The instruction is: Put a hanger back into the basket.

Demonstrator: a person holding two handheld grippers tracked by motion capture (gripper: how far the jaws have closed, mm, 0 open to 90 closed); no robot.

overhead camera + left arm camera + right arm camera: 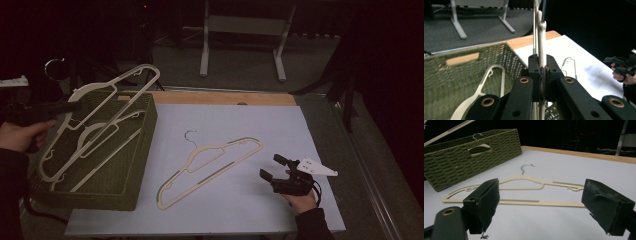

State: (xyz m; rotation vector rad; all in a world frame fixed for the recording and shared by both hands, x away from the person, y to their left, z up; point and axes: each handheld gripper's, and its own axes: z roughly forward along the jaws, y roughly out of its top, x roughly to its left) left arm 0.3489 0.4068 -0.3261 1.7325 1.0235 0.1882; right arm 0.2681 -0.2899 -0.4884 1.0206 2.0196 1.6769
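Note:
My left gripper (pixel 74 106) is shut on a cream plastic hanger (pixel 107 107), which it holds tilted above the green woven basket (pixel 132 165) at the table's left. In the left gripper view the jaws (pixel 541 65) pinch that hanger (pixel 540 35) edge-on. A second cream hanger (pixel 96 134) lies inside the basket. A third hanger (pixel 210 167) with a metal hook lies flat on the white table cover. My right gripper (pixel 270 166) stands open to its right, low over the table; in its own view the gripper (pixel 541 200) faces that hanger (pixel 524 180), with nothing between the pads.
The white cover (pixel 260 125) lies on a wooden table whose edge (pixel 225 97) shows at the back. A metal frame (pixel 240 30) stands on the floor beyond. The basket (pixel 469 155) has a cut-out handle in its wall.

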